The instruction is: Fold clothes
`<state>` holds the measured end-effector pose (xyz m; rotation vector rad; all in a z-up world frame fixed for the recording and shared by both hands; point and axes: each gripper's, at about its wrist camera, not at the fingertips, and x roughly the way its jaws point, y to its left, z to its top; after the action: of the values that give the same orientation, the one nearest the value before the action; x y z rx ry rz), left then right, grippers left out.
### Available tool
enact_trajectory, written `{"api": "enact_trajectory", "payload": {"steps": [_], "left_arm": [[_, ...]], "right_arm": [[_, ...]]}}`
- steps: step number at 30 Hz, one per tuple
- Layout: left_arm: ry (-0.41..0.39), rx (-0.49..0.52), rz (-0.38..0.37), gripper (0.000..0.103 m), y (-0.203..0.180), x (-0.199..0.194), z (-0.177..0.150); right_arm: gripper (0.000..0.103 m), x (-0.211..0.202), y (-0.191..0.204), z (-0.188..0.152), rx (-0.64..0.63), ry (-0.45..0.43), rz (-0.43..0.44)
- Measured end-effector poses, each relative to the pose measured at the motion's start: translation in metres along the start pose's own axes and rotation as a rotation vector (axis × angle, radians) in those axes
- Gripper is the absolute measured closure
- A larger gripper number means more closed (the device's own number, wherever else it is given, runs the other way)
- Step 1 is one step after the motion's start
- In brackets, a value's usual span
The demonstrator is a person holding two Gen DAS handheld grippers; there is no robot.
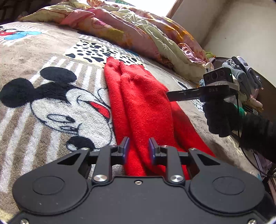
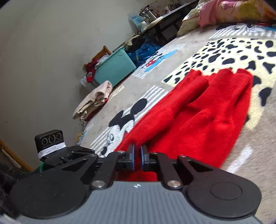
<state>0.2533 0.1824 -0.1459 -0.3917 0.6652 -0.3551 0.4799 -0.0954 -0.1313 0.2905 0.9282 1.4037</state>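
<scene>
Red sweater (image 1: 141, 106): lies ahead of left gripper (image 1: 138, 144), jaws wide, empty. Right gripper (image 2: 137, 151): jaws narrow, apparently pinching its near edge. Risk: thin pinch slips, fold collapses.

Red sweater (image 1: 141, 106) on tan Mickey/dalmatian-print blanket (image 1: 51, 96); teal bin (image 2: 114, 68).

The near end of the red sweater (image 1: 146, 112) is disappearing behind the left gripper (image 1: 138, 143) at the bottom of the left wrist view, while at the right edge the right gripper (image 1: 169, 96) is showing side-on, its fingertips' gap impossible to read. In the right wrist view, motion blur is smearing the blanket (image 2: 255, 137) at lower right, and clutter on the shelf (image 2: 162, 15) at top centre is sitting too small to identify.
</scene>
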Motion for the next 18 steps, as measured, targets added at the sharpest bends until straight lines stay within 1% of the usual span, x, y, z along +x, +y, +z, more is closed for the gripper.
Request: {"api": "enact_trajectory", "payload": {"steps": [1, 2, 4, 8, 10, 13, 15, 16, 17, 18], "left_arm": [[-0.003, 0.005, 0.003, 0.085, 0.0, 0.0, 0.0], [-0.006, 0.004, 0.007, 0.096, 0.0, 0.0, 0.0], [-0.012, -0.015, -0.002, 0.101, 0.003, -0.002, 0.0], [-0.035, 0.014, 0.02, 0.102, 0.0, -0.011, -0.002], [-0.029, 0.011, 0.024, 0.102, 0.001, -0.01, -0.002], [-0.015, 0.009, 0.015, 0.102, 0.001, -0.009, -0.001], [-0.014, -0.014, 0.006, 0.101, 0.005, -0.01, 0.001], [-0.018, -0.031, 0.0, 0.098, 0.007, -0.012, 0.002], [-0.033, -0.044, -0.007, 0.093, 0.01, -0.016, 0.004], [-0.053, -0.047, -0.009, 0.092, 0.011, -0.021, 0.006]], "right_arm": [[0.092, 0.0, 0.001, -0.001, 0.002, -0.008, 0.006], [0.096, 0.0, 0.002, -0.001, 0.0, 0.0, 0.01], [0.098, 0.001, 0.005, 0.002, -0.028, 0.035, -0.006], [0.099, -0.003, 0.008, 0.021, -0.057, 0.148, -0.062], [0.099, 0.005, 0.014, 0.029, -0.102, 0.26, -0.12], [0.099, 0.018, 0.028, 0.038, -0.168, 0.379, -0.201], [0.099, 0.022, 0.038, 0.043, -0.205, 0.425, -0.261], [0.099, 0.022, 0.042, 0.045, -0.222, 0.437, -0.291], [0.098, 0.018, 0.047, 0.048, -0.232, 0.427, -0.323], [0.096, 0.013, 0.05, 0.05, -0.236, 0.399, -0.35]]}}
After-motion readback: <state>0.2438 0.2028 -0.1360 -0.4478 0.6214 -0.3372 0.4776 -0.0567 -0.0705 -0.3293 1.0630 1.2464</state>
